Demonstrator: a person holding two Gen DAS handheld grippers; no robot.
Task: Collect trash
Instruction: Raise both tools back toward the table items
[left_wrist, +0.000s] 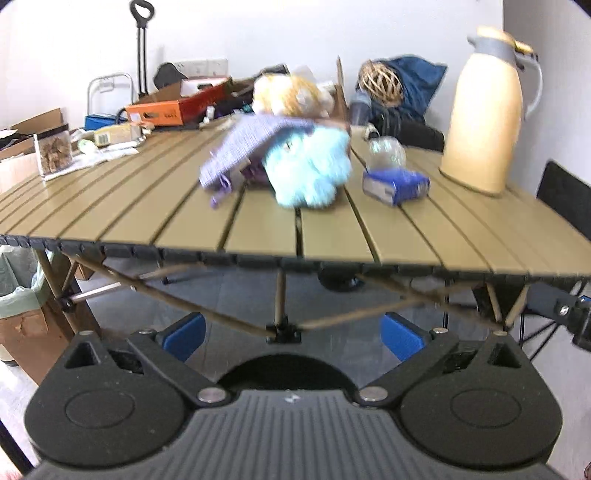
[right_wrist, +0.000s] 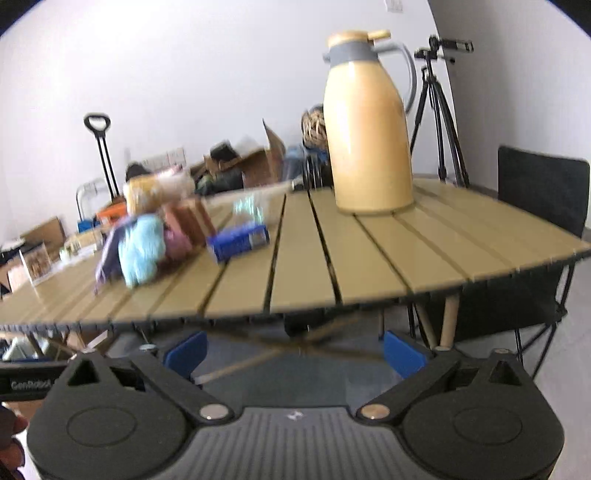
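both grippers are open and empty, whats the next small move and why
Probably carry the right gripper up over the table edge toward the blue packet. Both grippers sit open below the tabletop, and the packet lies nearest, free of the fluffy toy.

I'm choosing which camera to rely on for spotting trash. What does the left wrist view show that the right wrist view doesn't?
Only the left wrist view: the green-lined bin under the table's left end, and the orange box. Only the right wrist view: the tripod behind the table. Both: the slatted table, yellow jug, blue packet, fluffy light-blue item, and open fingers holding nothing.
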